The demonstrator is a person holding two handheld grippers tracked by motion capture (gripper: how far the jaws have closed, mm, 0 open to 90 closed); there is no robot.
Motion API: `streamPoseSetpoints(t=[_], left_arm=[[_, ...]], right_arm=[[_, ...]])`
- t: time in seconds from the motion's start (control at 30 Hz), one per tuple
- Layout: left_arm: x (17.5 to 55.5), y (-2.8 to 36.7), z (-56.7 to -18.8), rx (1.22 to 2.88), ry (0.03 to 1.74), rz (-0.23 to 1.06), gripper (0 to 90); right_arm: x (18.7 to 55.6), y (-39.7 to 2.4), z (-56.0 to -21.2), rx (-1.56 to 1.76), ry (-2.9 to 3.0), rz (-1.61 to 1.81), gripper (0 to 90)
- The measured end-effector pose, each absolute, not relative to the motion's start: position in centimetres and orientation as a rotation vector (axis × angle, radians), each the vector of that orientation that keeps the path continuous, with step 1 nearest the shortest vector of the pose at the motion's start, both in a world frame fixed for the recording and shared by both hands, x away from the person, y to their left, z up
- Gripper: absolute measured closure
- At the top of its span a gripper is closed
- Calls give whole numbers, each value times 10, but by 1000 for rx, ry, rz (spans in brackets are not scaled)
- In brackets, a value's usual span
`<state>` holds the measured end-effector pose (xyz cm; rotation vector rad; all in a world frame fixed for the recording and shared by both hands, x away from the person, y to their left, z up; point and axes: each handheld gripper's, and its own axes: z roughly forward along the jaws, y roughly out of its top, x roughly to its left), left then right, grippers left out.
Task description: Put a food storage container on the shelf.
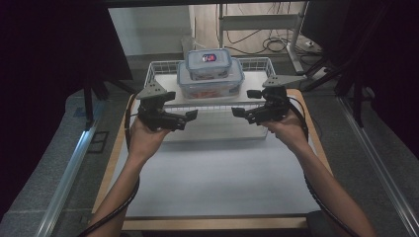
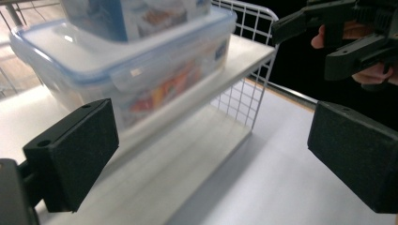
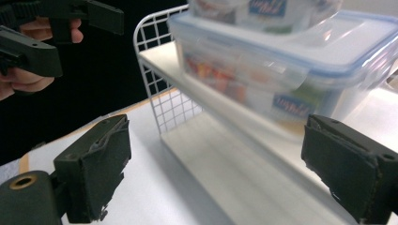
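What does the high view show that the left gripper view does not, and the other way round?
High view: both forearms, the whole table, cables on the floor behind. Left gripper view: the side grid of the wire shelf and the blue sticker on the large box. Shared: the small box stacked on the large box, and the right gripper, open and empty.

My left gripper (image 2: 211,154) stood with jaws wide apart, nothing between the pads. Ahead, the large clear container (image 2: 141,70) sat on the upper shelf (image 2: 244,54) of the white wire rack (image 2: 248,101), near its front edge, bearing a smaller container (image 2: 126,14). My right gripper (image 2: 328,40) hung beyond the rack's corner.
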<state>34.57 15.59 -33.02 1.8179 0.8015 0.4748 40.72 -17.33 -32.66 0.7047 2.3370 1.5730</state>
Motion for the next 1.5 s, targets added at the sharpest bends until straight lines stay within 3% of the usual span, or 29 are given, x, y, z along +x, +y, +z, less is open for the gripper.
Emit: streamPoseSetpoints(t=[0.47,1.5], left_arm=[[309,160,-375,1860,797,470,20],[244,172,-487,1900,910,457,7]], right_arm=[[369,-190,-354,669,2372,1524,58],[312,-223,-459,752,2431,1376,38]])
